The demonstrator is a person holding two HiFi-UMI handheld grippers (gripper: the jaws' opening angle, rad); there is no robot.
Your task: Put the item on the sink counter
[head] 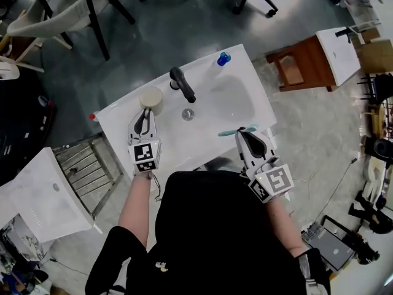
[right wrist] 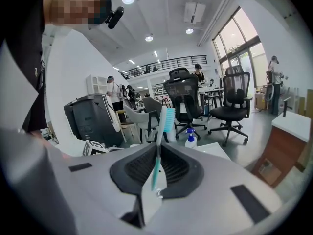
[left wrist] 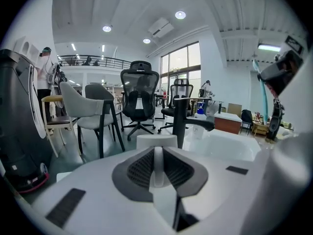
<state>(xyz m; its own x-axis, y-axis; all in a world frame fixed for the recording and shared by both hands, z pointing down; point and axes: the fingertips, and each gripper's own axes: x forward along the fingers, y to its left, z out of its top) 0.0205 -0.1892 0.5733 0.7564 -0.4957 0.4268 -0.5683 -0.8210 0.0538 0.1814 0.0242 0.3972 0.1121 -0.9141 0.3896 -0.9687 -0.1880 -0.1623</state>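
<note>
I hold both arms forward and bent at the elbow, with the left forearm (head: 135,204) bare and the right forearm (head: 284,225) bare below the black sleeve. The left gripper (head: 146,112) points away from my body. Its pads stand a narrow slit apart, and I can identify nothing clamped between them. The right gripper (head: 245,131) points forward and slightly inward, with its jaws closed on the handle of a toothbrush (right wrist: 164,124). The marker cubes on both grippers face upward.
</note>
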